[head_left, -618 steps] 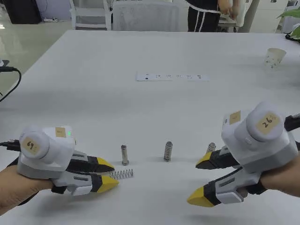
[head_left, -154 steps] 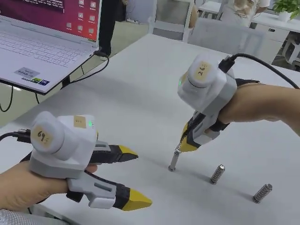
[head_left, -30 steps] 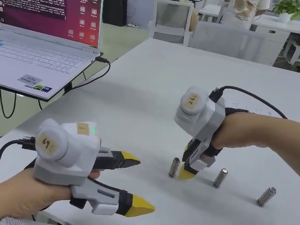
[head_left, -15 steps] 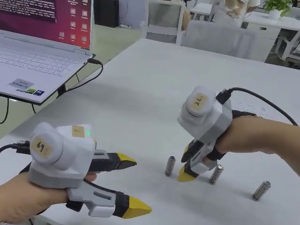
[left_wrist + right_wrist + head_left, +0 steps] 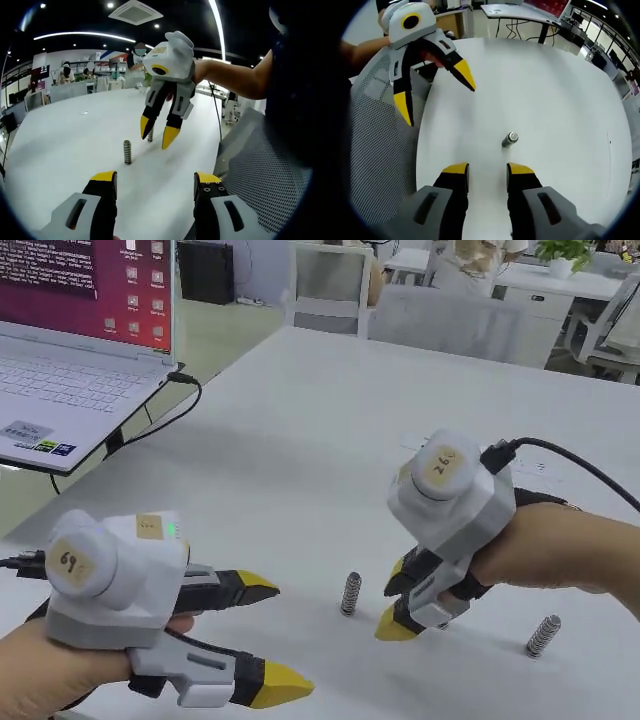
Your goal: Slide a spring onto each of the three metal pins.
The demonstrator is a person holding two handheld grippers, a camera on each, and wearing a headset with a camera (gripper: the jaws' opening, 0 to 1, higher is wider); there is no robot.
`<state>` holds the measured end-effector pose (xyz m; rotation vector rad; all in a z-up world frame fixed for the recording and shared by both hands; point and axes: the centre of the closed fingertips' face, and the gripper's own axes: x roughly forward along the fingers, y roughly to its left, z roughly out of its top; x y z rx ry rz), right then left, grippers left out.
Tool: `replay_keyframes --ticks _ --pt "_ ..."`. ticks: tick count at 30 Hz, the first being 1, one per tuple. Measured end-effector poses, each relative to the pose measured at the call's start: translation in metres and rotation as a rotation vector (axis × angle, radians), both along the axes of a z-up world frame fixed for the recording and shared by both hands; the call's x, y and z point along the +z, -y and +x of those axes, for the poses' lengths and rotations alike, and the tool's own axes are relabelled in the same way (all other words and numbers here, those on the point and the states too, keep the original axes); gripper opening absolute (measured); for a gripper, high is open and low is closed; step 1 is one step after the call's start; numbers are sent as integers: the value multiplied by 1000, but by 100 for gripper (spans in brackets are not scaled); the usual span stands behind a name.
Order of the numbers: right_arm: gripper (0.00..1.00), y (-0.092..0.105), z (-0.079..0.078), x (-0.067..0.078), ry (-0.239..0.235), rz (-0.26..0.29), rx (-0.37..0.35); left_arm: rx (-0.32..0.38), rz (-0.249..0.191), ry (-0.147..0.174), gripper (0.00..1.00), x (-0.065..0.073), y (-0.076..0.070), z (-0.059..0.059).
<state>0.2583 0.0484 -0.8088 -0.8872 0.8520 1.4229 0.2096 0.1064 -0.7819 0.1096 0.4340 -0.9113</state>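
a bare white tabletop (image 5: pixel 300 440) runs wide and open beyond the work, its far edge meeting pale chairs (image 5: pixel 440 315). off its left edge sits an open laptop (image 5: pixel 70 350), a black cable (image 5: pixel 165 415) looping down beside it. the near edge lies under the person's hands; in the right gripper view it curves past a grey mesh chair (image 5: pixel 375 150).

the left hand-held gripper (image 5: pixel 270 635) hovers low at the near-left corner, its yellow-tipped jaws spread wide with nothing between them and clear surface ahead. the right hand-held gripper (image 5: pixel 393 598) points down at the tabletop mid-row, jaws parted only narrowly, nothing held.

the left sprung pin (image 5: pixel 350 593) stands upright just beside the right hand-held gripper's tips, apart from them, with grey coils wrapped round it from the base to near its top. seen from above in the right gripper view, it shows a round metal cap just ahead of that gripper's own jaws. the middle sprung pin (image 5: pixel 150 135) shows in the left gripper view behind the right hand-held gripper's tips, its base hard to make out. the right sprung pin (image 5: pixel 542 635) stands well apart to the right, leaning slightly, coils covering its visible length, with open tabletop all around.
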Motion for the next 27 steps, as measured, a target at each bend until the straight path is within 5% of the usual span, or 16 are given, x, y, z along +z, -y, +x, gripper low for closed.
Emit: replay_keyframes --ticks 27 --pt "29 34 -34 24 -22 161 -129 -11 -16 14 58 14 5 1"
